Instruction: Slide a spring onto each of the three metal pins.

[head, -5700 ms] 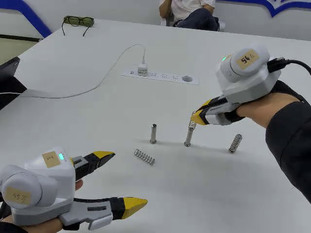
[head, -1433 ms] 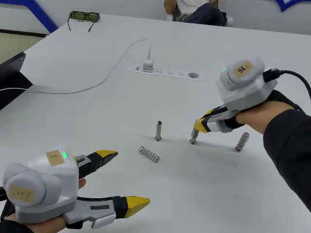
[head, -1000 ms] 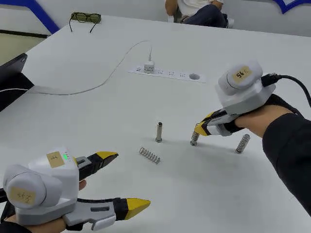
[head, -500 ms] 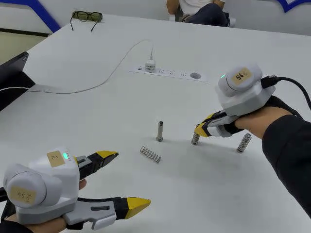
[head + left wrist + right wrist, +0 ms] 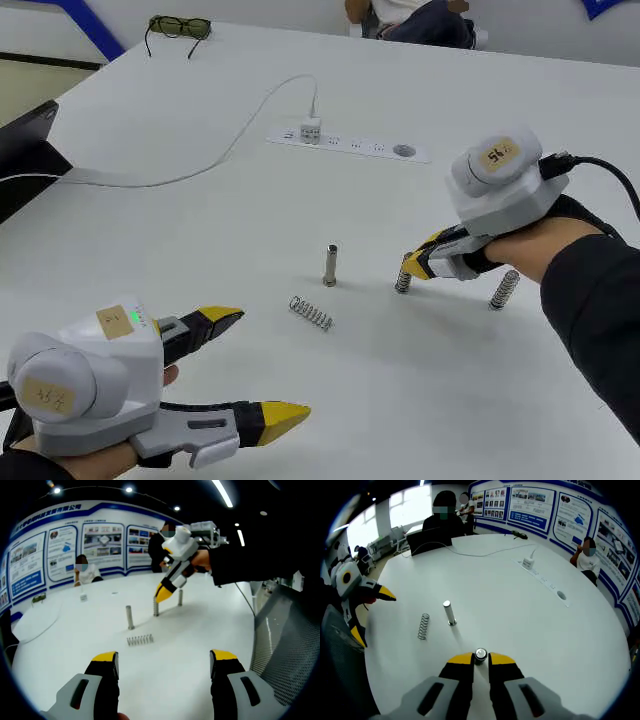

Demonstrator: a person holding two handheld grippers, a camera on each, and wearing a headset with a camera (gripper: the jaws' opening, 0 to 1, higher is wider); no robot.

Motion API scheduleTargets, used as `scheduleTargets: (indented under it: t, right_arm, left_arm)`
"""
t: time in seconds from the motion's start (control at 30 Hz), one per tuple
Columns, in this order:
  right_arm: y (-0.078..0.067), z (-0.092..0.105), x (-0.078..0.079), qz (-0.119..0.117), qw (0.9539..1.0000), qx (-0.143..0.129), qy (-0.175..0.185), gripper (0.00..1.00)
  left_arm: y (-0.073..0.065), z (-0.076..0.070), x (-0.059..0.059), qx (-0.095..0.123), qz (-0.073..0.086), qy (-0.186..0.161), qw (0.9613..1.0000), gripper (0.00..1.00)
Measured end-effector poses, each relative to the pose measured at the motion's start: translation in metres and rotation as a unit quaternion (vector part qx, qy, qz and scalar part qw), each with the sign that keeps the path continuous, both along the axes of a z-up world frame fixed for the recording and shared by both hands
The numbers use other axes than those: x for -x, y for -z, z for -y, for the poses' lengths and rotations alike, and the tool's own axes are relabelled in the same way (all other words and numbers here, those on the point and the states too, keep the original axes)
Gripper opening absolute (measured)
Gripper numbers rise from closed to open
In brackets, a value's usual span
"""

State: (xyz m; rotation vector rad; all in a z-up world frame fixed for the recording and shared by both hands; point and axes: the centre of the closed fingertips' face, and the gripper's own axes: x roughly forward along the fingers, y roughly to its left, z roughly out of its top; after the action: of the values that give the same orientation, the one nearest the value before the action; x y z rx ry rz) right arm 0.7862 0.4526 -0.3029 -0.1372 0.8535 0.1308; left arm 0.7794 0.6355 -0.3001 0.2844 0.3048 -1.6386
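My right gripper (image 5: 409, 268) is pinched on the spring (image 5: 403, 284), I reckon to seat it down the middle pin (image 5: 480, 653). The loose spring (image 5: 310, 313) lies at 7 o'clock of the bare pin (image 5: 331, 265), so my left gripper (image 5: 268, 362) hangs wide open, ready for it.

The middle pin (image 5: 403, 281) and right pin (image 5: 503, 289) stood sleeved in springs, the left pin (image 5: 331, 265) stood bare, a loose spring (image 5: 310, 313) lying near it.
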Motion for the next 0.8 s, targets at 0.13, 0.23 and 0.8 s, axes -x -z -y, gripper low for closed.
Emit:
scheduleTargets:
  t: [0.13, 0.23, 0.8]
  right_arm:
    - [0.0, 0.0, 0.0, 0.001, 1.0, 0.0, 0.001, 0.12]
    - [-0.001, 0.0, 0.001, 0.002, 1.0, 0.0, 0.001, 0.13]
    - [-0.002, -0.002, 0.013, 0.005, 0.9999, 0.002, 0.009, 0.13]
  left_arm:
    - [0.0, 0.0, 0.0, 0.0, 0.001, 0.0, 1.0, 0.76]
    - [0.0, 0.0, 0.0, 0.0, 0.001, 0.0, 1.0, 0.76]
    - [-0.003, 0.003, 0.002, 0.005, 0.003, 0.006, 1.0, 0.76]
